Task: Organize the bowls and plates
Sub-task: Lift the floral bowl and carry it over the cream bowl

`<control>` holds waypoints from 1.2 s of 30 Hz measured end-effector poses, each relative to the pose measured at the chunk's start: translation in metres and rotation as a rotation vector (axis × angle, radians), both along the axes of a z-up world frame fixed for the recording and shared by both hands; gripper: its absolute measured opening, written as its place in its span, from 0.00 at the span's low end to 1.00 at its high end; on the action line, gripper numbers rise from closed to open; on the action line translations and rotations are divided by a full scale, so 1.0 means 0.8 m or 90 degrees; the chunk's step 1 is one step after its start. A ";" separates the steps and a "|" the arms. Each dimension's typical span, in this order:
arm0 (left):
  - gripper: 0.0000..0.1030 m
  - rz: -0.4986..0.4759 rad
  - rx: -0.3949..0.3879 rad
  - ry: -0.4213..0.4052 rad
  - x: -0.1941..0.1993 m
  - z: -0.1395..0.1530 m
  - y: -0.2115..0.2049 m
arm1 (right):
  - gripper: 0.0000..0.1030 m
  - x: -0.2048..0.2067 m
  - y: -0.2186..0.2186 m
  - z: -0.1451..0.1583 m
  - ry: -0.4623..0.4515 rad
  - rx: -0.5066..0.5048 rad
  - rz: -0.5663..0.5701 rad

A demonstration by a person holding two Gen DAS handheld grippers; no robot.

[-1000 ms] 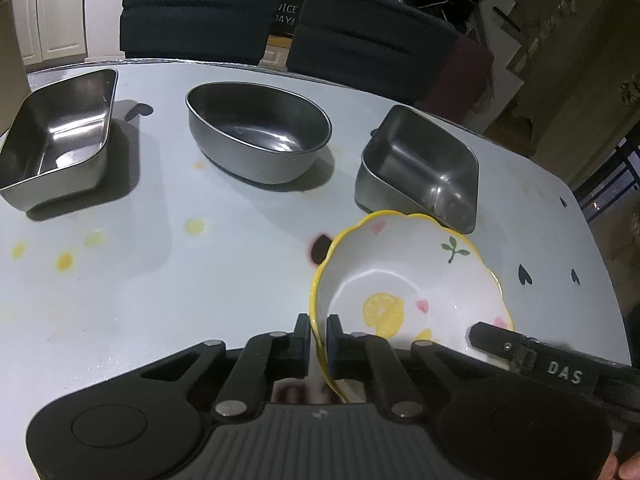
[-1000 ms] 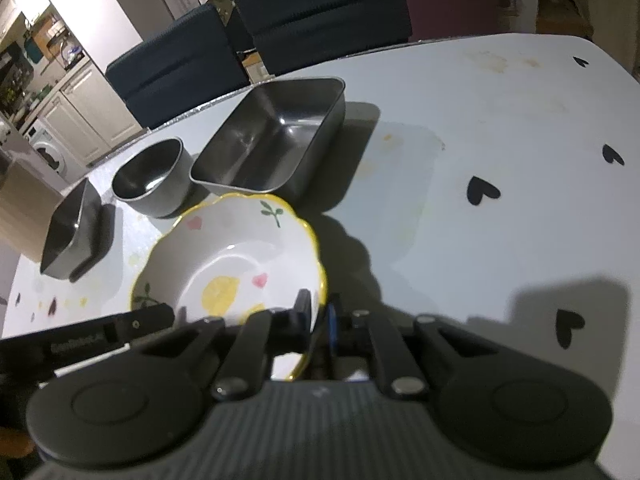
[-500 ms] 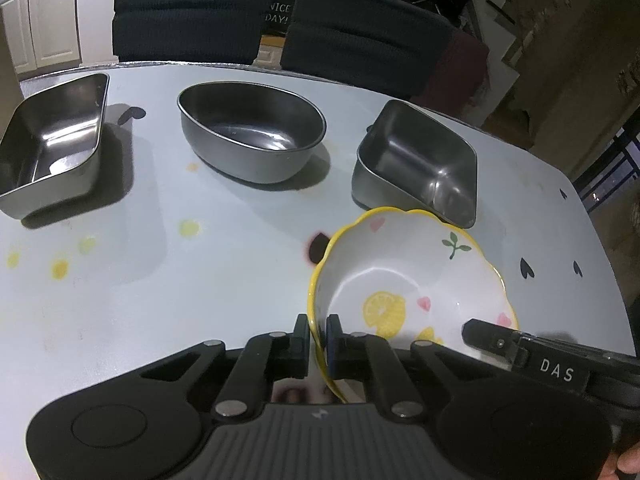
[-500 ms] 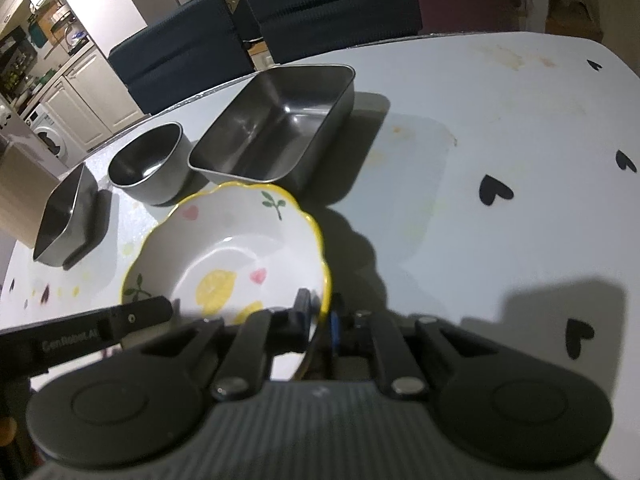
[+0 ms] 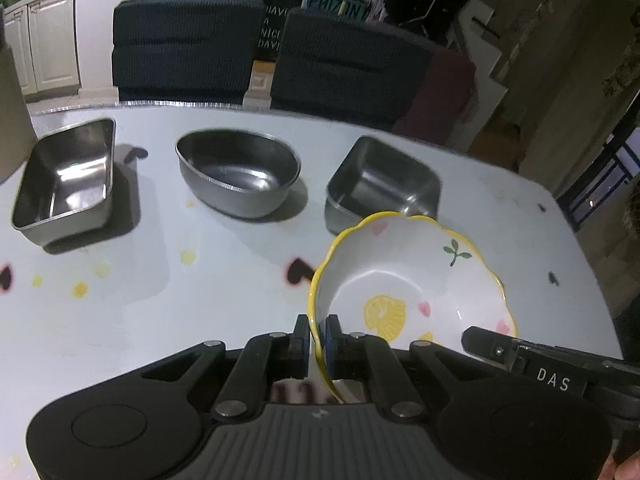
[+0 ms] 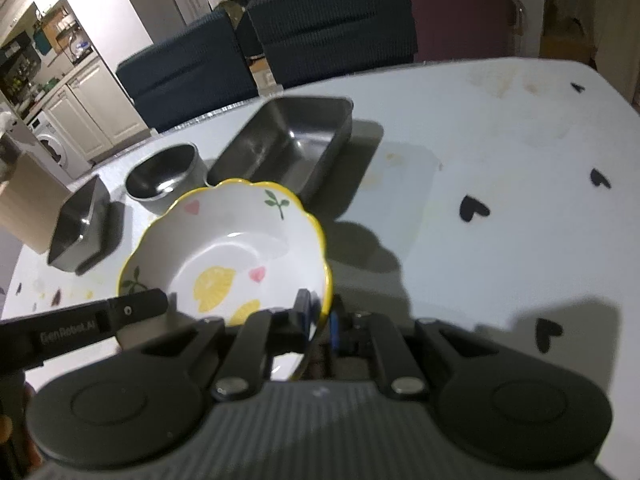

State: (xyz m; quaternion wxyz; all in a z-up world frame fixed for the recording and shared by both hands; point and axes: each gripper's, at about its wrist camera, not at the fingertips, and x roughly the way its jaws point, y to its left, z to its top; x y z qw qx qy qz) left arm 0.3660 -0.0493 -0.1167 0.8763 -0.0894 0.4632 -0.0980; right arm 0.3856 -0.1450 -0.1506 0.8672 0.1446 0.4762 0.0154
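While both grippers clamp its scalloped yellow rim, the lemon bowl (image 5: pixel 404 280) hangs tilted above the pale table (image 5: pixel 200 300), its shadow falling on the surface to its right in the right wrist view; the left gripper (image 5: pixel 317 340) pinches the rim on one side, pads tight on either face of the edge, and the right gripper (image 6: pixel 320 316) bites the opposite side the same way. Behind the bowl three steel dishes stand in a row on the table: a rectangular tin (image 5: pixel 66 184) at the left, an oval steel bowl (image 5: pixel 240 178) in the middle, and a second rectangular tin (image 5: pixel 384 184) just beyond the lemon bowl's far rim, partly hidden by it. Black heart marks (image 6: pixel 472 208) dot the tabletop; two dark chairs (image 5: pixel 184 52) stand at the far edge.
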 end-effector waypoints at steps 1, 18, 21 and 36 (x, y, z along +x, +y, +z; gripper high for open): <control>0.07 0.000 -0.002 -0.006 -0.005 0.006 0.000 | 0.11 -0.005 -0.001 0.006 -0.006 0.001 0.000; 0.08 0.006 -0.037 -0.097 -0.115 0.093 -0.001 | 0.11 -0.108 -0.009 0.095 -0.099 0.020 -0.006; 0.08 0.012 -0.053 -0.100 -0.133 0.097 0.000 | 0.11 -0.124 -0.014 0.103 -0.112 0.026 -0.010; 0.08 0.004 -0.071 -0.115 -0.203 0.098 0.002 | 0.11 -0.182 -0.024 0.109 -0.145 0.051 -0.007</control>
